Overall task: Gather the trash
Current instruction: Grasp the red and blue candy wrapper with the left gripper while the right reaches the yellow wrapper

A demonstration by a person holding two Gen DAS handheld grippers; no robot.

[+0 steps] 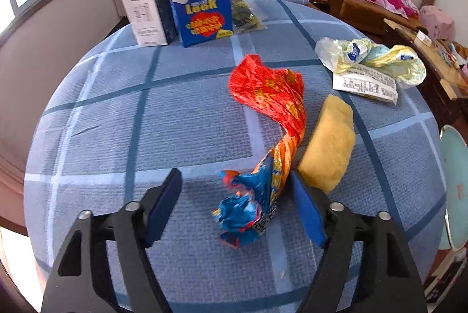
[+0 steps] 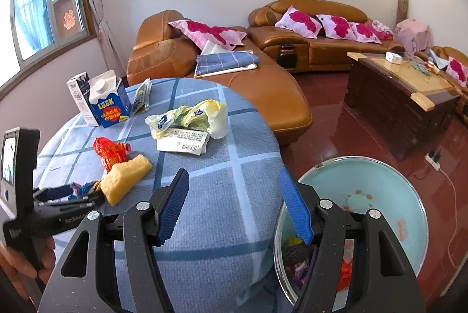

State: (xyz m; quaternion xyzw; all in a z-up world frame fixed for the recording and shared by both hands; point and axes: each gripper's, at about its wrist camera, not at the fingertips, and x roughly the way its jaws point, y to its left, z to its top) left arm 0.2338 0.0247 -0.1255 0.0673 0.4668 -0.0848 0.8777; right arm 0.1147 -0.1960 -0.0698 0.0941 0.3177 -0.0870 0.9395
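Both grippers stand part open: the left gripper (image 1: 237, 210) straddles the crumpled red-and-blue wrapper's (image 1: 269, 131) blue end, left pad clear of it — the right gripper (image 2: 232, 207) holds nothing. On the checked tablecloth (image 1: 117, 120), the wrapper runs toward twelve o'clock, yellow sponge (image 1: 329, 143) beside it at three.

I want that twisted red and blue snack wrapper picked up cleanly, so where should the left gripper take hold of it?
Grip the wrapper at its narrow twisted waist, coming down from above with the left gripper straddling it. That part is thin and bunched; the flared red end would probably crumple. Keep clear of the yellow sponge alongside.
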